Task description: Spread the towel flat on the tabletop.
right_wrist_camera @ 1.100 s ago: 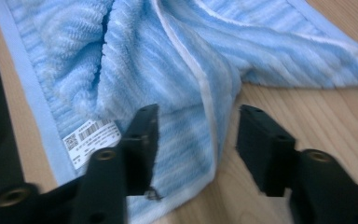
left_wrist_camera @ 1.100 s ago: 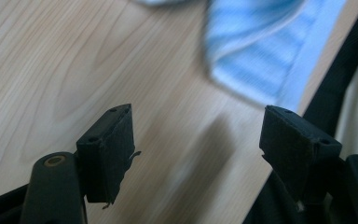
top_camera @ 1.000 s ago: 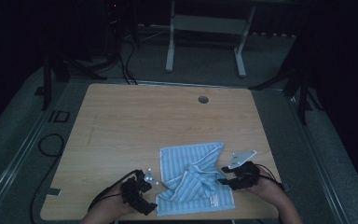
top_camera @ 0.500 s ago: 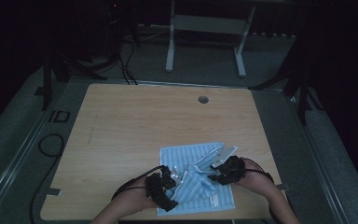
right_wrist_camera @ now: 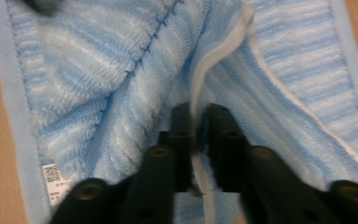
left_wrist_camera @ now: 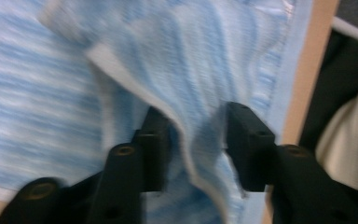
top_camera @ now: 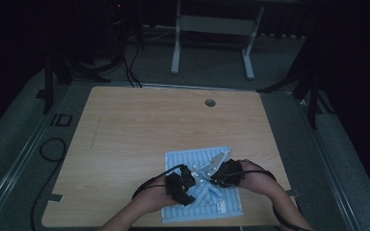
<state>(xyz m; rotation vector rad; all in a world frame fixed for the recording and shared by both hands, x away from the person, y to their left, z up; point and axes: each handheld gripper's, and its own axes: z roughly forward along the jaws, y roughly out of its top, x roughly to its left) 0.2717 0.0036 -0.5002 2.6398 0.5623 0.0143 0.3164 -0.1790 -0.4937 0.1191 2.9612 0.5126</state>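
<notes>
A light blue striped towel (top_camera: 192, 161) lies rumpled on the wooden table (top_camera: 139, 125) near its front edge. My left gripper (top_camera: 189, 175) sits over the towel's middle. In the left gripper view a raised fold of towel (left_wrist_camera: 193, 107) stands between its jaws (left_wrist_camera: 196, 135), which have just been closing and still show a gap. My right gripper (top_camera: 217, 177) faces it from the right. In the right gripper view it (right_wrist_camera: 198, 121) is shut on the towel's white-edged hem (right_wrist_camera: 214, 60). A white label (right_wrist_camera: 53, 179) is sewn at a corner.
A round cable hole (top_camera: 210, 102) sits near the table's far edge. A white desk frame (top_camera: 212, 24) stands on the floor behind. A black cable (top_camera: 53, 149) loops on the floor at the left. Both forearms come in over the front edge.
Both hands have moved inward over the towel until the grippers nearly meet. The towel's right corner has been drawn in toward the middle.
</notes>
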